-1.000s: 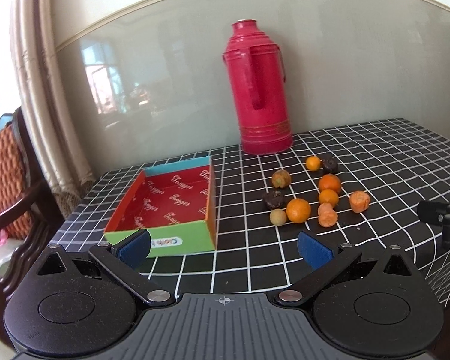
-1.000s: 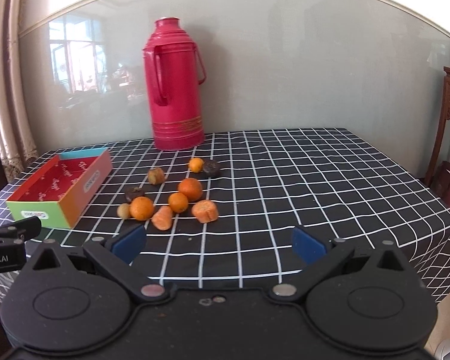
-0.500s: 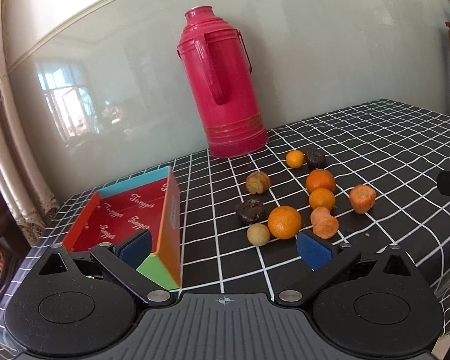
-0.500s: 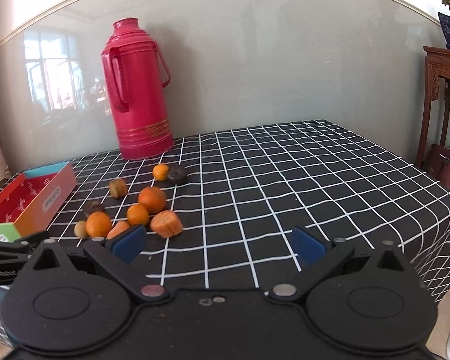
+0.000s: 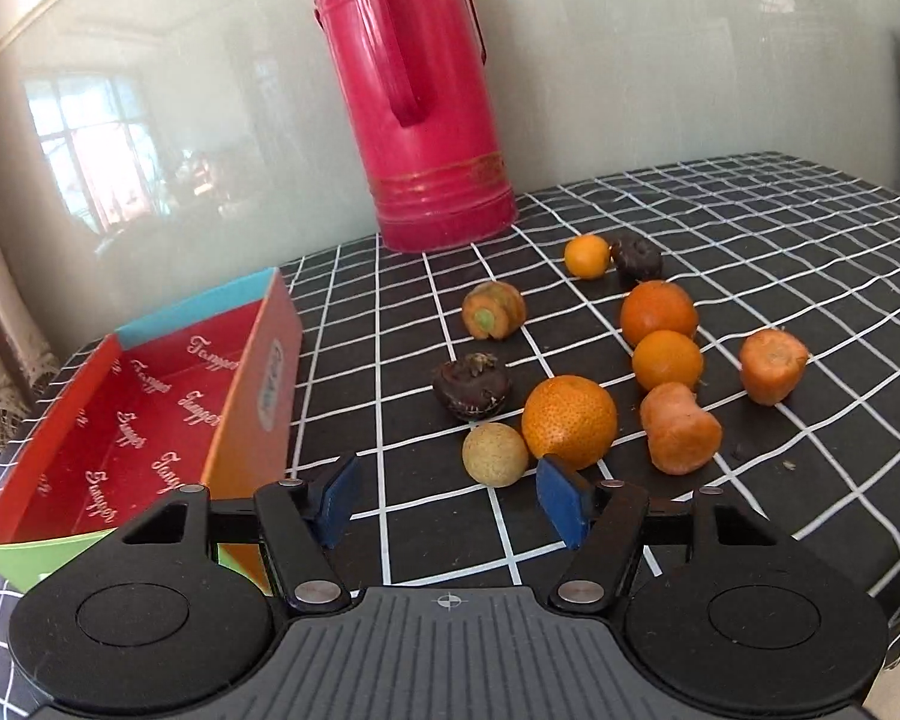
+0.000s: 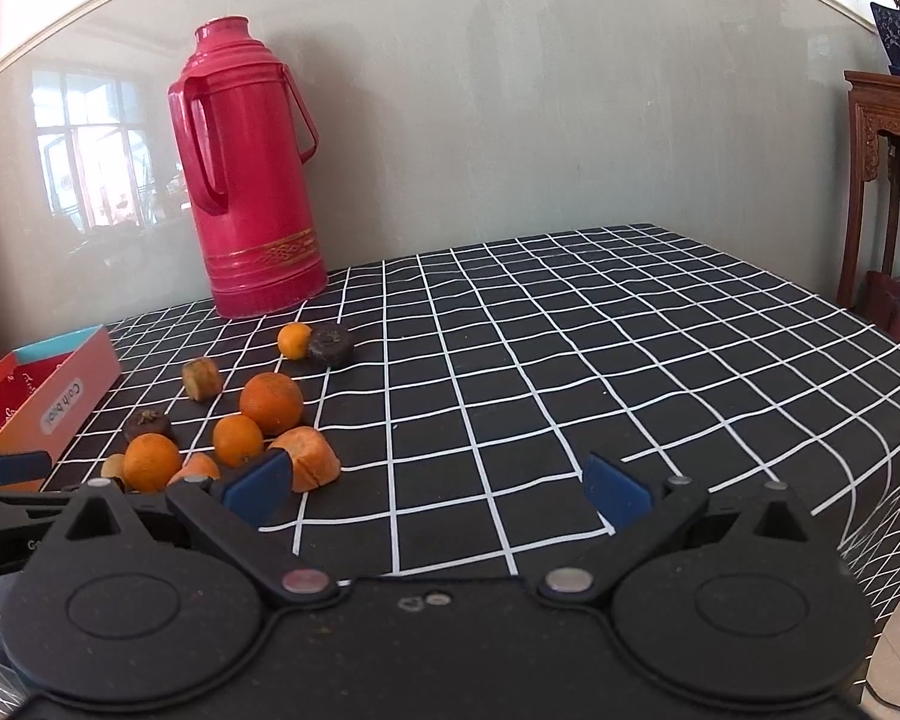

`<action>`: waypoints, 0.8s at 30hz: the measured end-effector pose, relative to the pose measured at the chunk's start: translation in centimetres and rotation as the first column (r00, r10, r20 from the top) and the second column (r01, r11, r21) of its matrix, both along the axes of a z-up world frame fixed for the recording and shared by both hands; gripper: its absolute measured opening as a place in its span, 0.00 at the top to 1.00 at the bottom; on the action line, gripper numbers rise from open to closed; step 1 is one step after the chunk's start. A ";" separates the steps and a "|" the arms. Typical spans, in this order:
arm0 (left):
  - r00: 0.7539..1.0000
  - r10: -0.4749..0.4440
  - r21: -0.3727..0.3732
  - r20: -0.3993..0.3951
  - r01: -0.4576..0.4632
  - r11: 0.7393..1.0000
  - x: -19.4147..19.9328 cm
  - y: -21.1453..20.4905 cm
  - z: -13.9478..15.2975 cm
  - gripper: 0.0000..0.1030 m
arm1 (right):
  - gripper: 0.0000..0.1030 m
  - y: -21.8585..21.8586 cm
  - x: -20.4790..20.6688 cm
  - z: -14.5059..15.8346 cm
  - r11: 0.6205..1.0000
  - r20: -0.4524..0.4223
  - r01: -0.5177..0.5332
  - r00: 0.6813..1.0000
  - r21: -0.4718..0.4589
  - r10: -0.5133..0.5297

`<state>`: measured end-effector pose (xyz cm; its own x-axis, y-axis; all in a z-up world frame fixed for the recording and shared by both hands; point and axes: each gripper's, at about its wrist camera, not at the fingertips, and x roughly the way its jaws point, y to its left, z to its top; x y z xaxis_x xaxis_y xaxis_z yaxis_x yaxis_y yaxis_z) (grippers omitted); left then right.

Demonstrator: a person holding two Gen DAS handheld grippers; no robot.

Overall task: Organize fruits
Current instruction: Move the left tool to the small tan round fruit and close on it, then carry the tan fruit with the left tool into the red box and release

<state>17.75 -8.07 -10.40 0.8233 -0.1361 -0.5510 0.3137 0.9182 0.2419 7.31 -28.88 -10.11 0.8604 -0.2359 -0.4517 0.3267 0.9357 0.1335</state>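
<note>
Held the left gripper (image 5: 450, 498) low over the checked tablecloth (image 5: 750, 240), jaws spread wide and nothing between the pads. Found the small pale round fruit (image 5: 495, 455) just ahead, nearer the right-hand pad, and pressed close to the large orange (image 5: 569, 422); could not tell whether the two touched. Noted a dark wrinkled fruit (image 5: 471, 386) just behind that pair, an orange chunk (image 5: 680, 429) to the right, and more fruit scattered beyond toward the red thermos (image 5: 420, 102). Saw the open cardboard box (image 5: 270, 372) just beside the left-hand pad, with no fruit visible inside. Held the right gripper (image 6: 437, 489) likewise spread and empty, off to the right of the pile, with a cut chunk (image 6: 309, 459) just past its left pad. Judged the sorting barely begun, with a pick of the pale fruit most likely next. Expected trouble from the crowding: could catch the orange with the right-hand pad on closing and send the round pale fruit rolling across the smooth cloth. Also risked nudging the light box with the left-hand pad, or pinching off-centre and squirting the small fruit out of the grip.
</note>
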 end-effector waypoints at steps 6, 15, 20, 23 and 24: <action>1.000 -0.005 -0.021 -0.024 0.004 1.000 1.3 -0.2 -0.6 0.52 | 0.05 -0.3 0.5 -0.5 1.000 0.004 0.014 1.000 0.012 -0.014; 0.999 -0.023 -0.073 -0.028 0.021 0.997 1.8 -0.3 -0.9 0.72 | 0.05 -0.6 0.7 -1.1 0.999 0.007 0.027 1.000 0.034 -0.027; 1.000 -0.008 -0.101 -0.023 0.006 0.995 1.6 -0.2 -1.0 0.73 | 0.05 -0.6 0.4 -1.1 0.999 0.031 0.024 0.999 0.031 -0.025; 1.000 0.008 -0.117 -0.001 -0.008 0.993 1.3 0.3 -0.7 0.73 | 0.05 -0.5 0.5 -1.1 1.000 0.027 0.015 1.000 0.023 -0.016; 0.999 0.019 -0.120 0.029 -0.015 0.993 1.0 0.6 -0.4 0.73 | 0.05 -0.4 0.5 -1.1 1.000 0.027 0.012 1.000 0.021 -0.013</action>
